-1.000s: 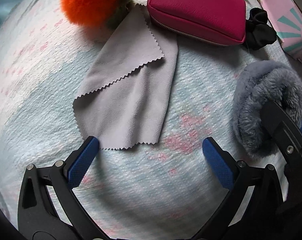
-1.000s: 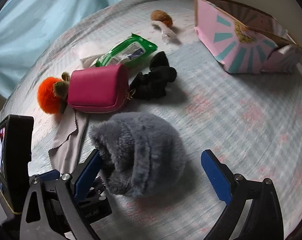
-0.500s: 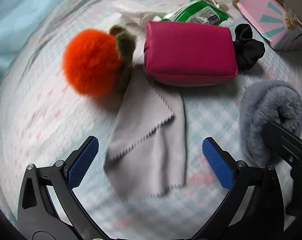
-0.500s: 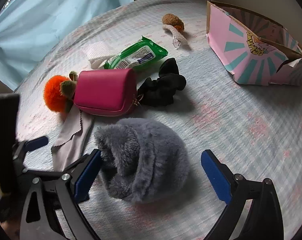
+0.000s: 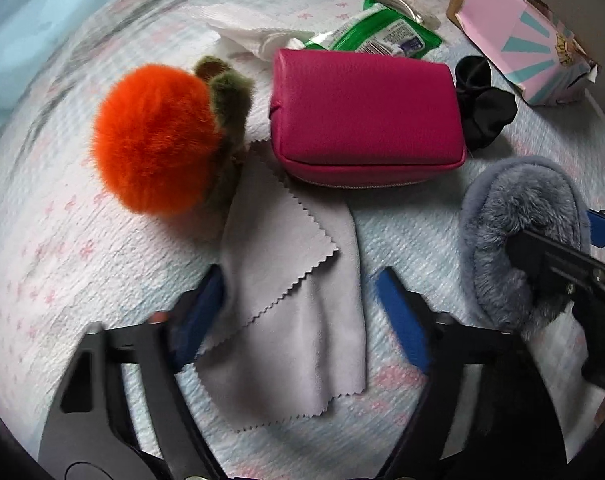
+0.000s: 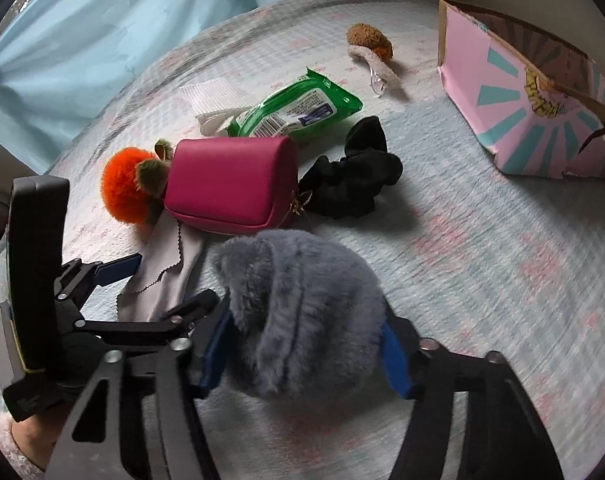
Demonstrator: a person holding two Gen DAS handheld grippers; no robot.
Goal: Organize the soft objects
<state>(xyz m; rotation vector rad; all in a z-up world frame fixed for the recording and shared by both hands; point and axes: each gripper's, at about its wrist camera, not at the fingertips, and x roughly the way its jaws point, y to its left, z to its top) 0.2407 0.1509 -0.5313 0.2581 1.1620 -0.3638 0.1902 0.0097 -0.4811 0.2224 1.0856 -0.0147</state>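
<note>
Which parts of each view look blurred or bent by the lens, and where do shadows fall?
Left wrist view: the left gripper is motion-smeared, the orange pom-pom soft; fisheye bends the bedspread edges. Right wrist view: the grey furry item is fairly sharp, the lower right bedspread streaked; the black scrunchie casts a soft shadow rightward.

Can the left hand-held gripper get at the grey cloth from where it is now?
Probably yes. The left hand-held gripper already straddles the grey cloth, one finger on each side. Nothing lies on that near part; the pink pouch only covers the cloth's far edge.
</note>
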